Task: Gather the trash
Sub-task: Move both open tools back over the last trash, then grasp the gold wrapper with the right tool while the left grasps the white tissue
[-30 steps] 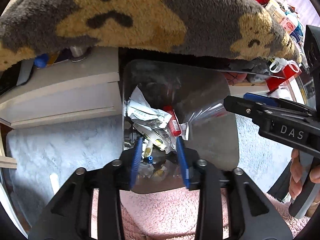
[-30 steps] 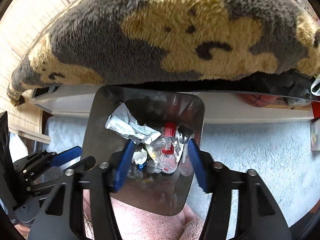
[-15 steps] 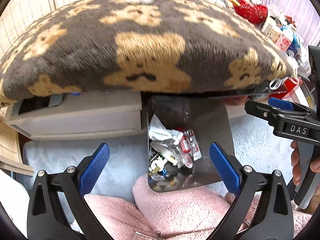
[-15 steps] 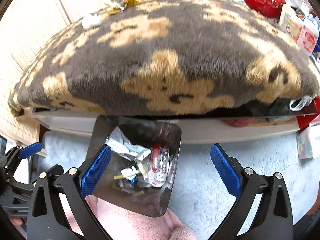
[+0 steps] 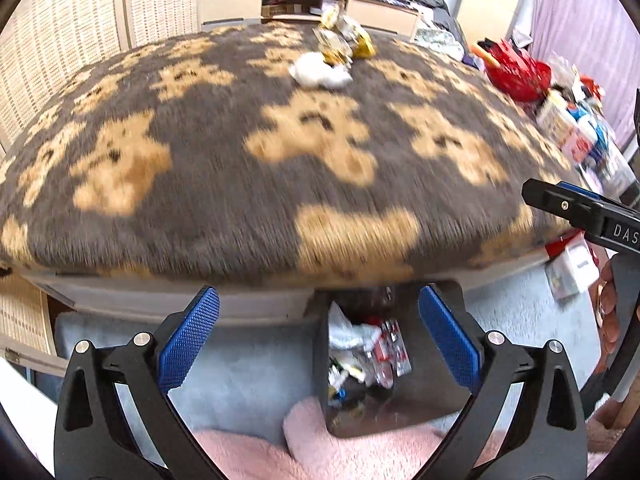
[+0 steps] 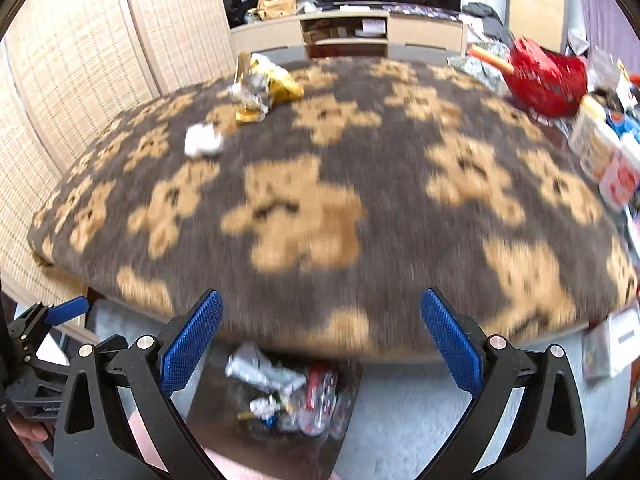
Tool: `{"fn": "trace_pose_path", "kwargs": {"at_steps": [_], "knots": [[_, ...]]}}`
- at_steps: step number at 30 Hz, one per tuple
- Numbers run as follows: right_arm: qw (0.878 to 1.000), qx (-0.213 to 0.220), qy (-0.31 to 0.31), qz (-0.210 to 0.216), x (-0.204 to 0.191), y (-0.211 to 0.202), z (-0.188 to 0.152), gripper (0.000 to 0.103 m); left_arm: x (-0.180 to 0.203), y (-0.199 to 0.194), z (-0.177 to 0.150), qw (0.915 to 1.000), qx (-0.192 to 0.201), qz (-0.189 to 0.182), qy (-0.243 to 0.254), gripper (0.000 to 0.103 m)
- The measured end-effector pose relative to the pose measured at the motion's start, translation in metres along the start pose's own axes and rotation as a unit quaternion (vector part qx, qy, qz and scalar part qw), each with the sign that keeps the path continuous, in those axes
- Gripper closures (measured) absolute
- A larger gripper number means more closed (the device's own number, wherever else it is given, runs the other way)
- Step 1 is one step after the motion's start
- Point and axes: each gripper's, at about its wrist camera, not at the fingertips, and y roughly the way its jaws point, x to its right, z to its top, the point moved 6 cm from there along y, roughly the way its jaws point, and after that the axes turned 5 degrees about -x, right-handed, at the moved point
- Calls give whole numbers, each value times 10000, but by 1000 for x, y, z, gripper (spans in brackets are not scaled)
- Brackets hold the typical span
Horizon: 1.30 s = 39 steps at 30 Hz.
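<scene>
A clear trash bin [image 5: 436, 404] holding several wrappers stands on the floor below the table edge; it also shows in the right wrist view [image 6: 224, 432]. On the bear-patterned blanket [image 5: 224, 168] lie a white crumpled tissue [image 5: 318, 72] and gold foil wrappers [image 5: 344, 42] at the far side; the tissue [image 6: 203, 141] and wrappers [image 6: 262, 86] also show in the right wrist view. My left gripper [image 5: 318, 344] is open and empty above the bin. My right gripper [image 6: 320, 346] is open and empty, raised at the blanket's near edge.
A red bag [image 6: 548, 76] and several bottles and boxes [image 6: 608, 160] crowd the table's right side. A low shelf unit [image 6: 348, 36] stands behind. Pale blue carpet [image 5: 248, 372] covers the floor. Pink fleece [image 5: 320, 448] lies at the near edge.
Both grippers opened wide from nearly shut over the bin and rose, tilting up from the bin to the blanket top. The tissue and foil wrappers came into view.
</scene>
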Motion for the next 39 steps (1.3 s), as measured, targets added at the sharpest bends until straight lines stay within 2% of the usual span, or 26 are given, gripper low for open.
{"fn": "trace_pose_path", "kwargs": {"at_steps": [5,9,15,22,28,31,33,39], "knots": [[9997,240,12,-10,-4,14,52,3,-8,6,40,9999,143,48,-1,8],[9996,268,46,95,-9,32,86,3,-13,19,75,9997,204,124,16,8],[9991,313,95,288,-17,60,137,3,-18,45,124,9998,209,36,-64,9],[9976,516,107,450,-32,87,193,3,-20,72,165,9997,237,96,-38,12],[9962,641,19,597,-55,107,231,4,-17,85,184,9997,230,-105,-55,24],[9966,646,-29,505,-62,121,245,4,-15,92,190,9997,206,-137,25,31],[9974,531,-32,486,-65,136,250,4,-14,99,192,9997,134,-196,59,42],[9992,113,-57,371,-63,176,249,5,-14,108,194,9996,114,-246,112,60]]}}
